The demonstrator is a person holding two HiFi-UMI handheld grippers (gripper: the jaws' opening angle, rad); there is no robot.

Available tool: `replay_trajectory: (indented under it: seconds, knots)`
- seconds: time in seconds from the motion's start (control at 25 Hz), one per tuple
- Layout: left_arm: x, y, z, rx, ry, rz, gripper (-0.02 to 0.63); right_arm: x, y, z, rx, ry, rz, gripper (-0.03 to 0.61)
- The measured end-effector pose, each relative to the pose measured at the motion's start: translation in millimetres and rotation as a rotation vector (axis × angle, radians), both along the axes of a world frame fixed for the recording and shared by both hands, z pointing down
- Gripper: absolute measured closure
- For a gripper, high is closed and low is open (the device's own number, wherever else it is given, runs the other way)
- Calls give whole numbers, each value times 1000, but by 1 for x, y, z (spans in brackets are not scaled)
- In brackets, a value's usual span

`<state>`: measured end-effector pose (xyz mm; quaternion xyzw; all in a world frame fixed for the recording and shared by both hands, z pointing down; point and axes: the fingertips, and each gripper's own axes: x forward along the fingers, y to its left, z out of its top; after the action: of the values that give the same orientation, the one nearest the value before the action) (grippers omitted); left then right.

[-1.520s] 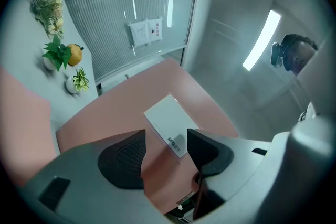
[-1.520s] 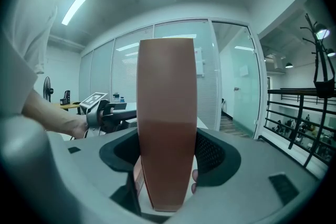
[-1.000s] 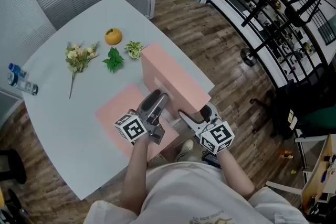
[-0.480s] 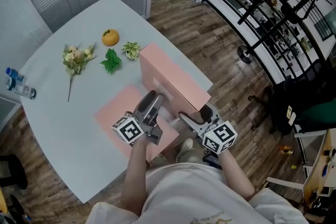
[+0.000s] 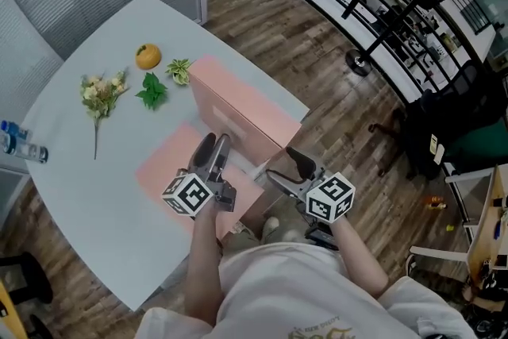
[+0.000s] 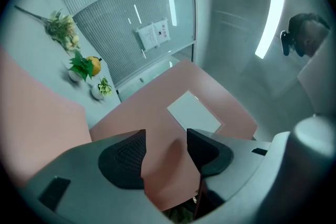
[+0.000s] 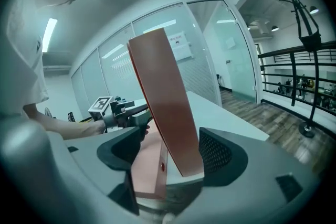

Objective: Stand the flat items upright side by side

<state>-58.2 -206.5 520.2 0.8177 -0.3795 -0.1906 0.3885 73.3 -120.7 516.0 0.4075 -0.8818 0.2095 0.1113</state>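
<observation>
A pink board point(image 5: 238, 95) stands upright on edge on the white table point(image 5: 95, 194), with a white label on its face point(image 6: 193, 113). A second pink board point(image 5: 163, 167) lies flat beside it. My left gripper point(image 5: 214, 144) is open and points level at the upright board's face point(image 6: 157, 113), its fingertips close against it. My right gripper point(image 5: 282, 165) sits at the board's near end. The board's edge point(image 7: 165, 102) rises between its jaws, which have just been opening, and the pads stand off it. The flat board point(image 7: 146, 162) shows low on the left.
At the table's far side lie an orange point(image 5: 148, 56), a small potted plant point(image 5: 179, 69), a green leaf sprig point(image 5: 151, 91) and a bunch of flowers point(image 5: 97, 91). A water bottle point(image 5: 16, 145) lies at the left edge. Wooden floor drops off right of the table.
The right gripper's jaws have spread slightly wider round the upright board's near end and the hand has sunk a little. The left gripper stays against the board's face. The board still stands.
</observation>
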Motion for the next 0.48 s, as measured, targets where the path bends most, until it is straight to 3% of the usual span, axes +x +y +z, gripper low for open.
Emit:
replay_trajectory:
  seconds: [0.2, 0.36, 0.48]
  knots:
    - [-7, 23, 0, 34, -165, -20, 381, 12, 22, 38, -123, 11, 5, 235]
    - [-7, 55, 5, 36, -330, 18, 400, 17, 44, 64, -275, -60, -6, 235]
    - [-14, 72, 13, 9, -378, -1, 399, 14, 56, 76, -366, -147, -27, 235]
